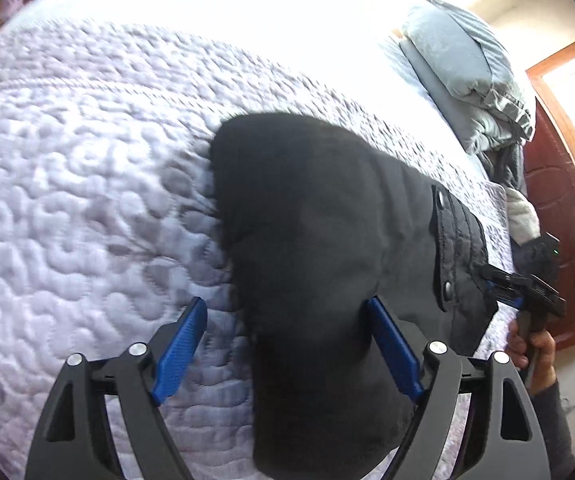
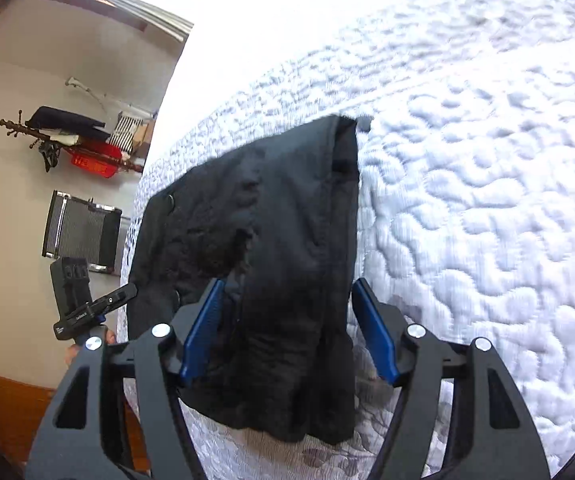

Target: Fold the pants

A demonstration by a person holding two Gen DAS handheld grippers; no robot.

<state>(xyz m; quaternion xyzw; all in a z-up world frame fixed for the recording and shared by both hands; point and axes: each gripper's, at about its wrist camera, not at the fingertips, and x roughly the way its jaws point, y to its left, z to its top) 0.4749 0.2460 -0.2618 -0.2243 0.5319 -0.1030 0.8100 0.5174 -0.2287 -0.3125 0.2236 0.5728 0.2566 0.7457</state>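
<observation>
Black pants [image 1: 327,240] lie folded in a bundle on a white quilted bedspread [image 1: 87,180], near the bed's edge. A flap with metal snaps shows on their right side in the left wrist view. My left gripper [image 1: 287,348] is open, its blue fingers [image 1: 181,350] spread on either side of the near end of the pants. My right gripper [image 2: 287,332] is open too, straddling the other end of the pants [image 2: 287,240]. Each gripper shows at the edge of the other's view: the right gripper [image 1: 527,292] and the left gripper [image 2: 87,308].
Folded grey bedding and pillows [image 1: 467,72] are piled at the far right of the bed. A red-brown wooden door [image 1: 559,220] stands beyond. In the right wrist view, a radiator-like heater [image 2: 81,232] and a coat rack with clothes [image 2: 71,136] stand by the wall.
</observation>
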